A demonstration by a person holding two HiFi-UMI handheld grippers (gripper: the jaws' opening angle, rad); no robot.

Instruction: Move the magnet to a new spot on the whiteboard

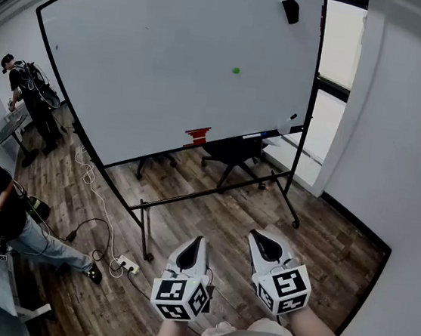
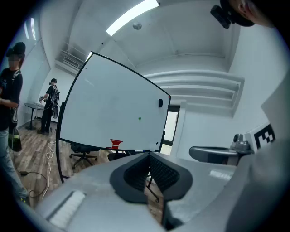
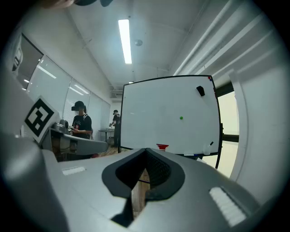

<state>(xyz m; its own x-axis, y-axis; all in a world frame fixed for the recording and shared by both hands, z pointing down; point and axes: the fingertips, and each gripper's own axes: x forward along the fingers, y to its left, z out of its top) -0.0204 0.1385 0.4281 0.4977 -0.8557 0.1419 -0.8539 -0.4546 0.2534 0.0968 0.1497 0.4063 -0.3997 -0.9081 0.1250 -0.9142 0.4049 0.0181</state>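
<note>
Both tools are closed, their pads meeting at the tips with nothing between them. The left tool (image 1: 198,242) and the right tool (image 1: 261,240) sit side by side over the wood floor (image 1: 228,211), well short of the whiteboard (image 1: 132,62). The arms behind them are cut off at the head view's lower edge.

The magnet (image 1: 236,71) is a green dot on the whiteboard's face, right of its middle and too small to show its shape. Near the whiteboard's upper right corner sits a black object (image 1: 290,10) that cannot be identified. On the tray (image 1: 252,137) along the whiteboard's bottom edge lies a red thing (image 1: 197,135), its form unclear. A dark chair (image 1: 231,152) stands behind the whiteboard, its top hidden by it. Left of the whiteboard are two people; the nearer one (image 1: 0,210) is cut by the frame edge, and the farther one (image 1: 29,95) is small and dim.
</note>
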